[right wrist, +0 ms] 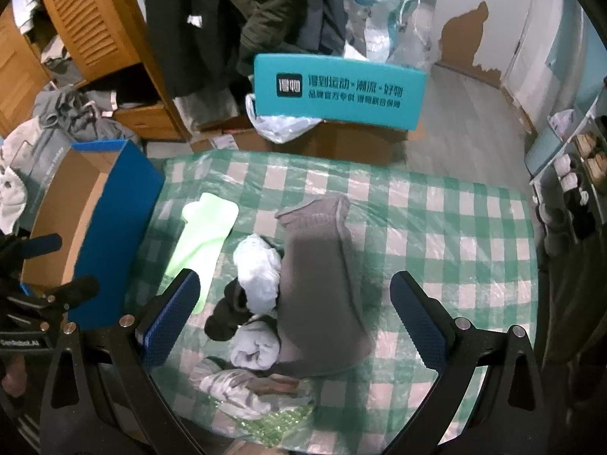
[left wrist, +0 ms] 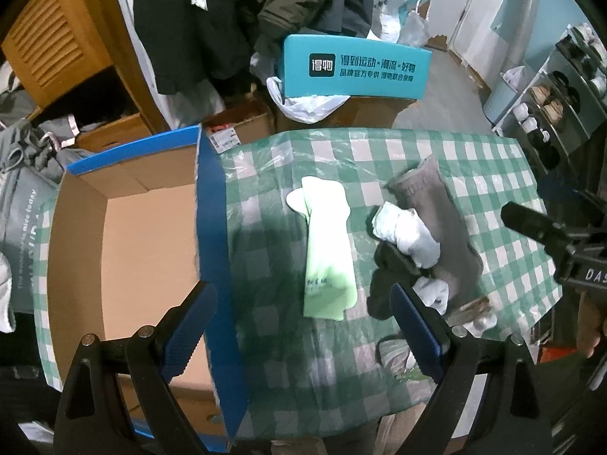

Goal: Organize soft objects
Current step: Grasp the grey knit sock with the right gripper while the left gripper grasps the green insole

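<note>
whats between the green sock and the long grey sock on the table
A rolled white sock and a dark sock lie between the green sock and the long grey sock, clearest in the right wrist view.

left gripper [left wrist: 299, 326]: jaws spread wide, holding nothing, angled downward | right gripper [right wrist: 294, 318]: jaws spread wide, holding nothing, angled downward
</note>
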{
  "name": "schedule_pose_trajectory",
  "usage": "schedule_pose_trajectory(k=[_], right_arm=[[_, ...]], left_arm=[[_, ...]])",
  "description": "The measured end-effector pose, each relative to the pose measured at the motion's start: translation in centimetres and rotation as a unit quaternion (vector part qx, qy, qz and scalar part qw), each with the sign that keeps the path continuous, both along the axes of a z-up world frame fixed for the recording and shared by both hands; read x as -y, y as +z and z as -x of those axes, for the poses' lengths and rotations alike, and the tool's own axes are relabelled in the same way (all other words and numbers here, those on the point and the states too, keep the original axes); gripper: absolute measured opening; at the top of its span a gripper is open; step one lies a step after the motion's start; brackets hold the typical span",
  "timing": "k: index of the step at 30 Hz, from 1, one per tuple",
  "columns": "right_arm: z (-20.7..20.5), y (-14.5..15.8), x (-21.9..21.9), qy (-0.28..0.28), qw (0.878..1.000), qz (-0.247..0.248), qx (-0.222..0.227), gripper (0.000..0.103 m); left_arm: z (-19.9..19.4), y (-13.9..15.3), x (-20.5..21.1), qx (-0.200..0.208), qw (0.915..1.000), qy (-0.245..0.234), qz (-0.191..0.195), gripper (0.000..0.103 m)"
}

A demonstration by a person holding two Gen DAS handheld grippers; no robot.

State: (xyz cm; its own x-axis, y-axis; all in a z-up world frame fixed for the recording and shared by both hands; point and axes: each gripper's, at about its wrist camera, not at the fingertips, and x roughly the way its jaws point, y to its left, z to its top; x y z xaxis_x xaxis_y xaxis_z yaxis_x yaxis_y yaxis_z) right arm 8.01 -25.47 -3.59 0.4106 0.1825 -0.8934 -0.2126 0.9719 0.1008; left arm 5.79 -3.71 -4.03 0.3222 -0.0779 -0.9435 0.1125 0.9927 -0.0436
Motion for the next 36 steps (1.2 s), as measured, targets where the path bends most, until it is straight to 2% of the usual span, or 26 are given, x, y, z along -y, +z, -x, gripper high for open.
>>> schedule_pose_trajectory(k=[8, 13, 20, 27, 36], right_arm=[[-3.6, -2.1, 0.5, 0.016, 0.998, 0.022, -0.051, 0.101], [-5.5, -4.7, 1.1, 0.013, 0.995, 0.027, -0.096, 0.101], [-5.9, -8.5, 2.1, -0.007, 0.991, 0.021, -0.132, 0.101], [-6.0, -11.0, 2.3, -0.011, 0.987, 0.015, -0.159, 0.101], [-6.4, -13.6, 1.5, -0.003, 0.982, 0.032, -0.184, 0.1]], left_arm=[[-4.1, -2.0, 1.2, -0.047, 0.9986, -0.014, -0.018, 0.094], [-5.6, -4.2, 2.3, -0.076, 0.9968, -0.025, -0.009, 0.094], [-6.4, -7.8, 3.1, -0.117, 0.993, -0.016, 0.001, 0.094], [-7.2, -9.9, 3.4, -0.13, 0.9915, -0.003, 0.004, 0.094], [-8.0, -12.7, 3.6, -0.147, 0.989, -0.006, -0.016, 0.094]])
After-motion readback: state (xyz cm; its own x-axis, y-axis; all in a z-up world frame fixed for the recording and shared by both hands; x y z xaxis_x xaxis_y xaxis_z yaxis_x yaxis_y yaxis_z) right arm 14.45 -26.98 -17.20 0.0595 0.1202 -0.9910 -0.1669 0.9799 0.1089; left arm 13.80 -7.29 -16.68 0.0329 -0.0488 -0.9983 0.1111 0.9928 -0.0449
